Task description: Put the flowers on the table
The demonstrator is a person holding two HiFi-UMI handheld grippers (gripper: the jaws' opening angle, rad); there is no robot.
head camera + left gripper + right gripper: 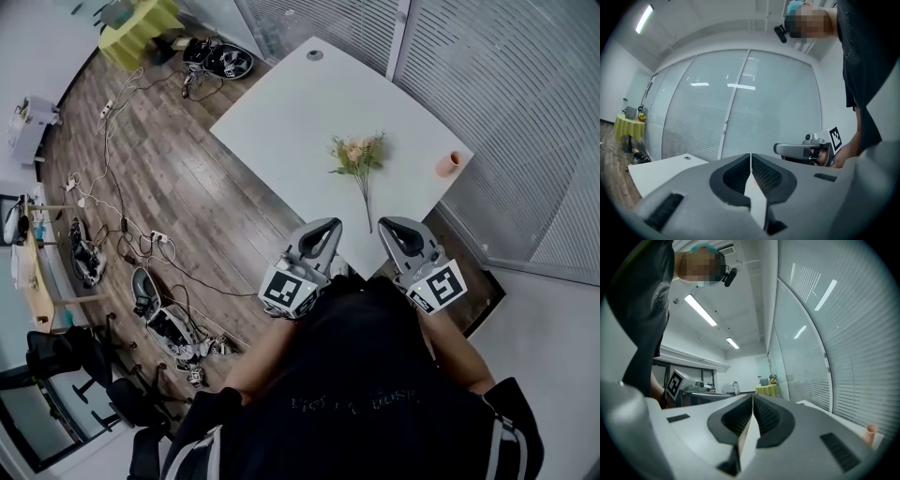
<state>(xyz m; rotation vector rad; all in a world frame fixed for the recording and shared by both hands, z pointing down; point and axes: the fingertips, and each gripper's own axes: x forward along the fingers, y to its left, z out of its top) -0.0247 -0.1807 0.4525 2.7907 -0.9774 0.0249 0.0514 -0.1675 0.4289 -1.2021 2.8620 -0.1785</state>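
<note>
A small bunch of flowers (358, 159) with peach blooms and a long thin stem lies flat on the white table (281, 103), stem end toward the person. My left gripper (327, 226) is held at the table's near edge, left of the stem tip, jaws pressed together on nothing. My right gripper (386, 225) is beside it, just right of the stem tip, also shut and empty. In the left gripper view the jaws (750, 157) meet and the right gripper (806, 150) shows beyond. The right gripper view shows its jaws (753, 399) closed too.
A small orange cup (447, 164) stands at the table's right edge, also in the right gripper view (870, 431). Glass walls with blinds (506, 84) run behind the table. Cables and gear (169, 323) litter the wooden floor at left. A yellow-covered table (139, 28) stands far off.
</note>
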